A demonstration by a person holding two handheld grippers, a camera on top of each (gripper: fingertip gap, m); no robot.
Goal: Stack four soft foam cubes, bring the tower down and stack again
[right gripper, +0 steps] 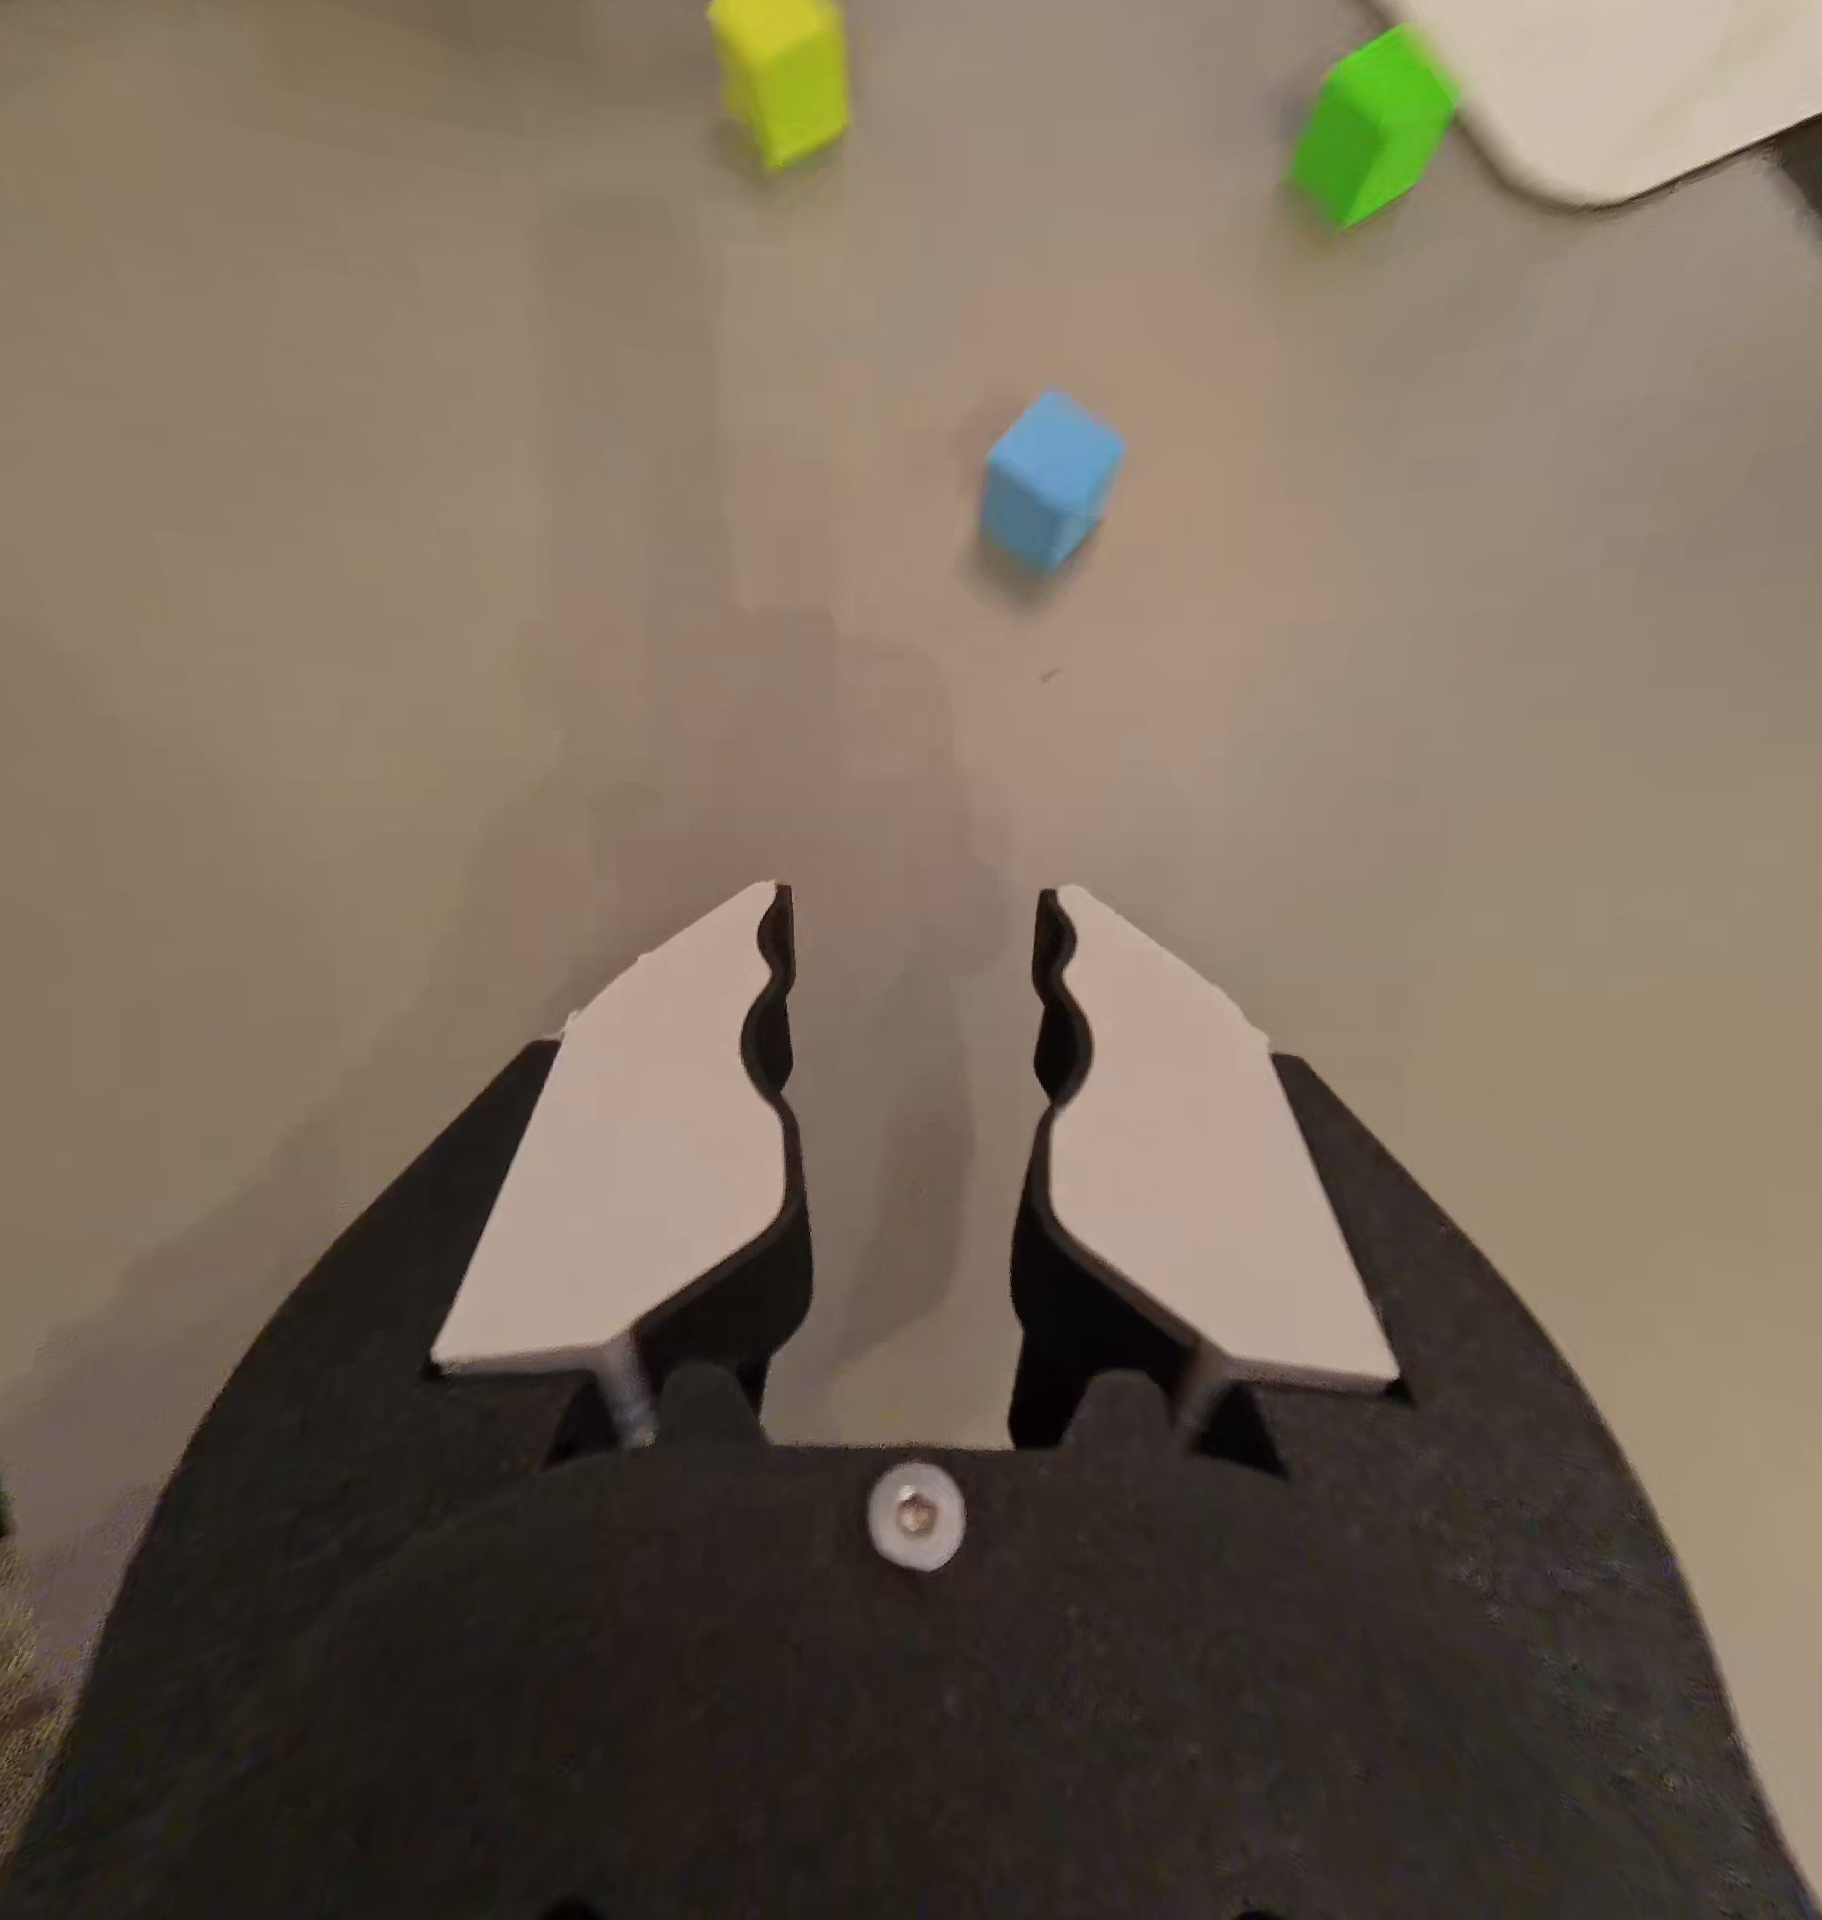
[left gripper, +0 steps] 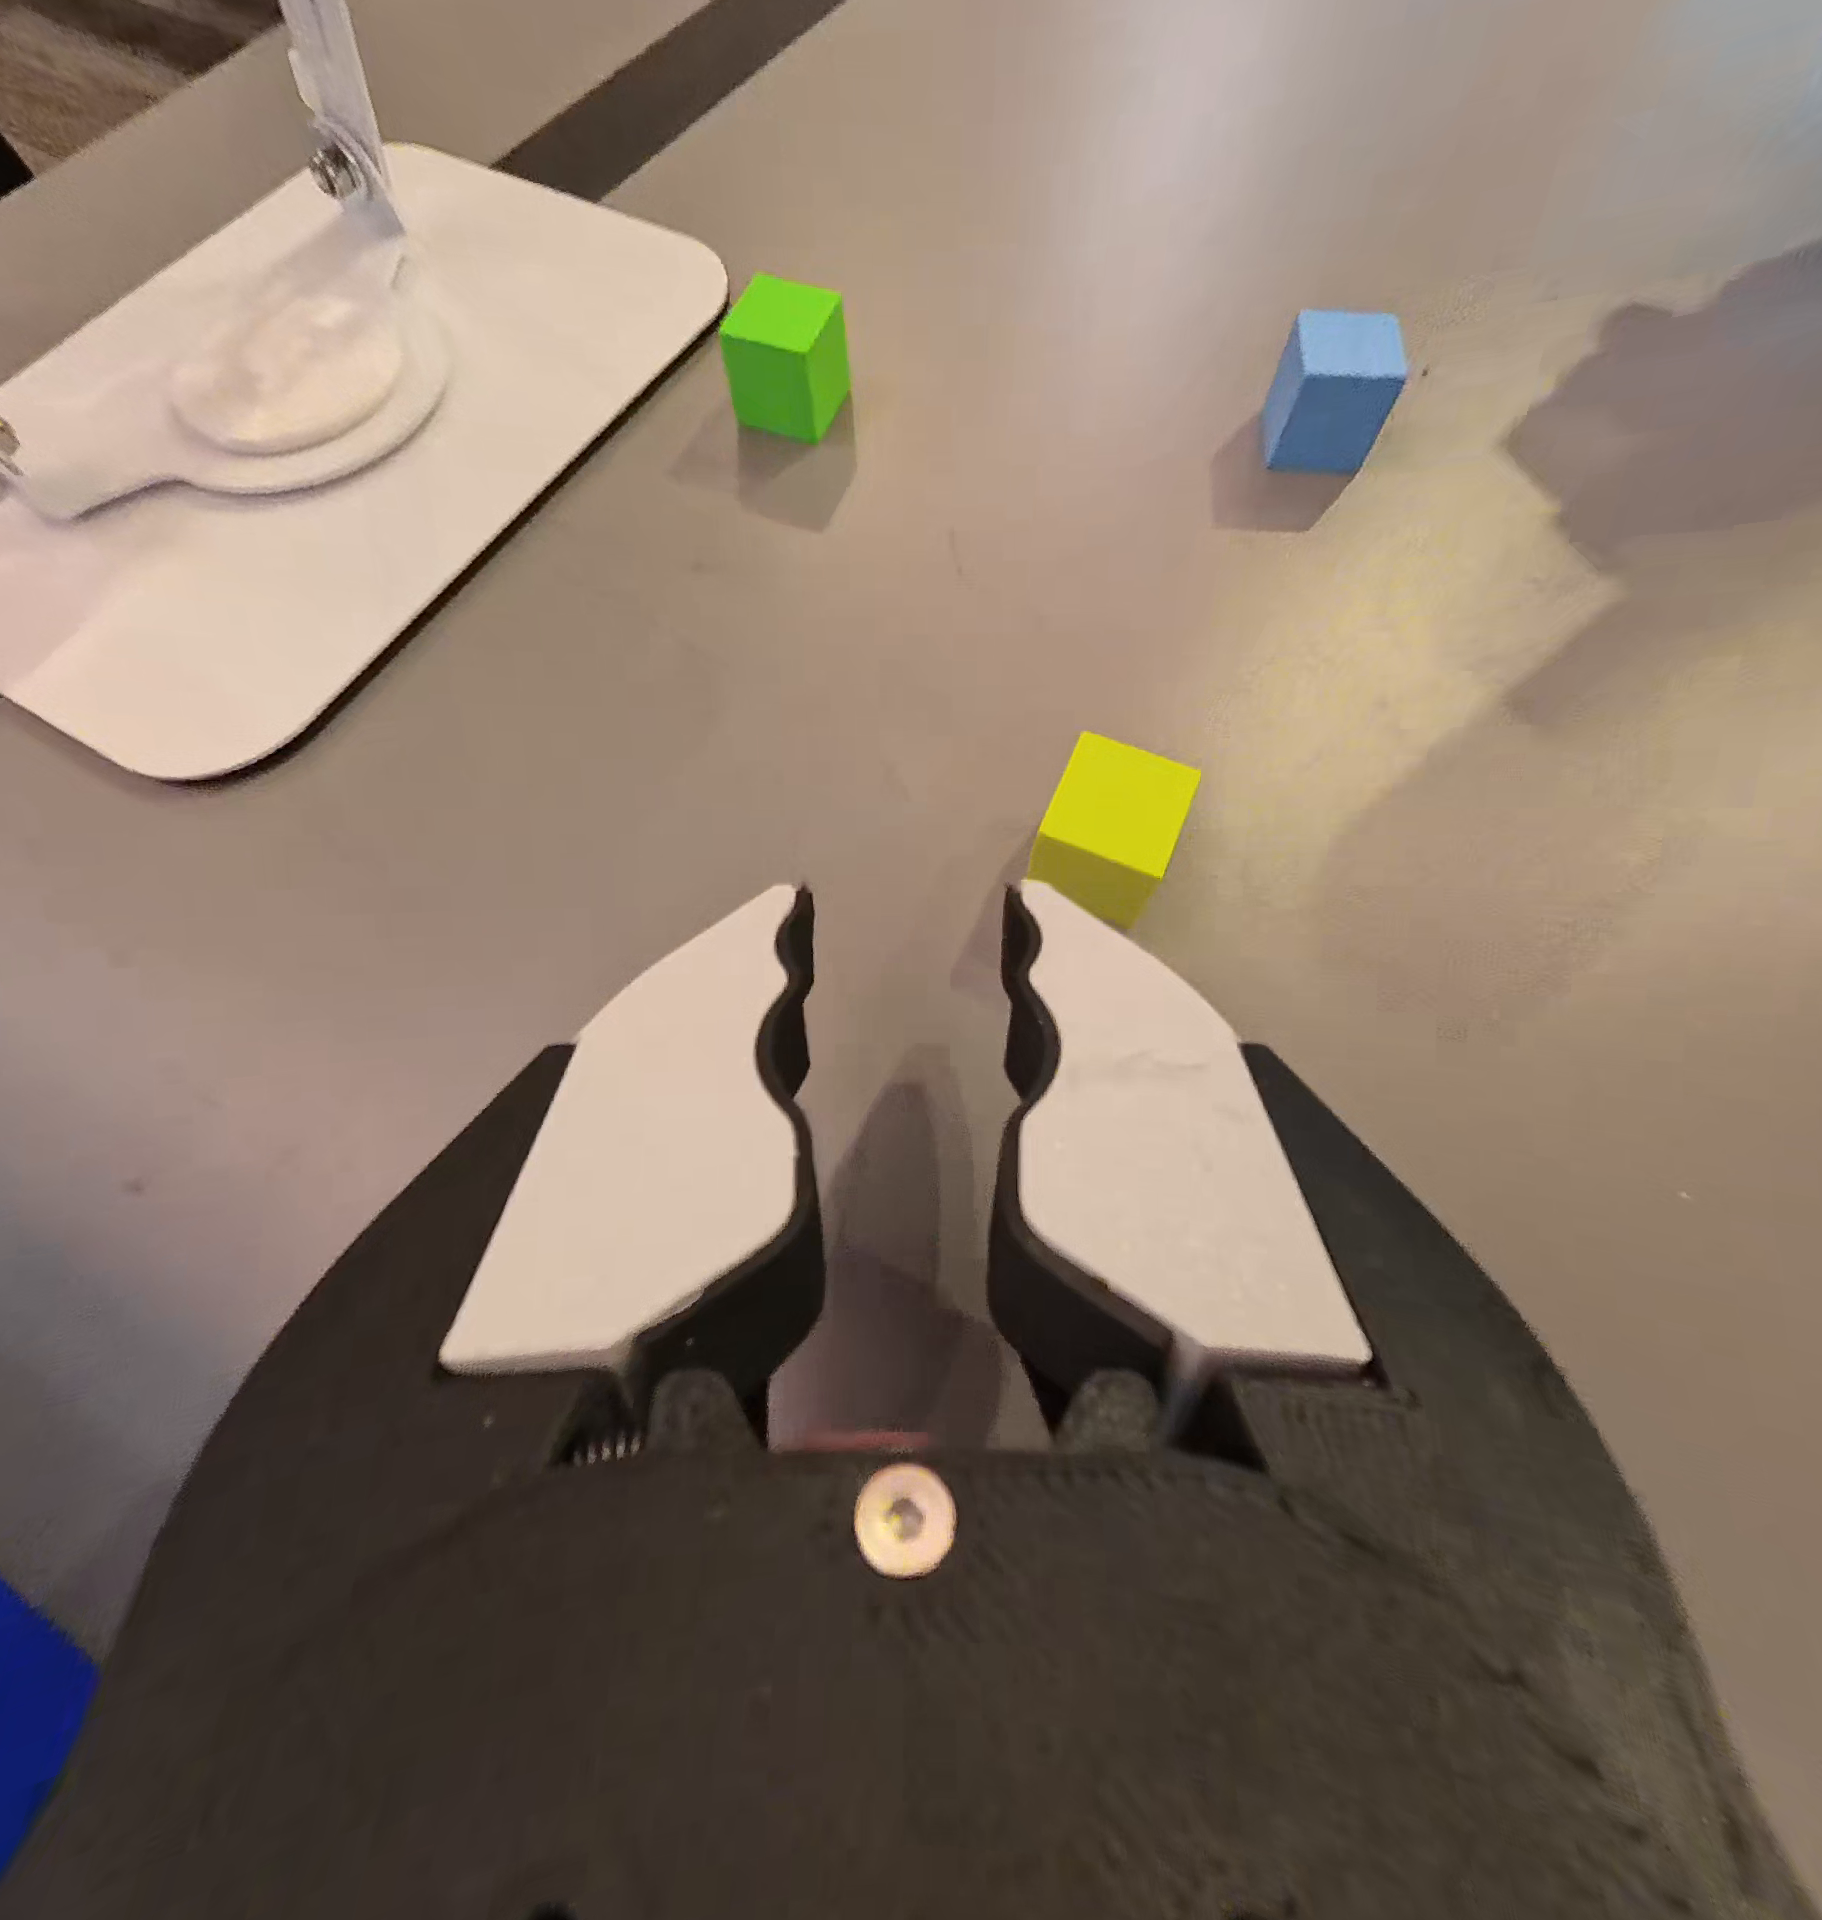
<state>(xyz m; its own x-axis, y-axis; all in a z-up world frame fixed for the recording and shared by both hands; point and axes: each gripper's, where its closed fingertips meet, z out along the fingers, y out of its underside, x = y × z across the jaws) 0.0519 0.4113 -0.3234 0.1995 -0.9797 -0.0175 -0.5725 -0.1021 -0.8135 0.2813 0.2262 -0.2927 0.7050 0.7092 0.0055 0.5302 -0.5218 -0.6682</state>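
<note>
Both tongs (left gripper: 907,894) (right gripper: 912,894) part-open, empty, yellow cube (left gripper: 1115,821), green cube (left gripper: 785,356), blue cube (left gripper: 1333,390) scattered

3 cubes (left gripper: 1115,821) lie apart on the table (left gripper: 990,156).

My left cam looks down along my tongs, low over the grey table (left gripper: 990,156), yellow cube (left gripper: 1115,821) right up close. My right cam sits higher and steeper, facing the blue cube (right gripper: 1052,478). Both catch the same yellow, green (left gripper: 782,353) and blue cubes plus the white stand base (left gripper: 263,520).

Yellow cube (left gripper: 1115,826), green cube (left gripper: 785,356), light-blue cube (left gripper: 1333,390) (slightly blurred), seemingly grey table (left gripper: 990,644).
</note>
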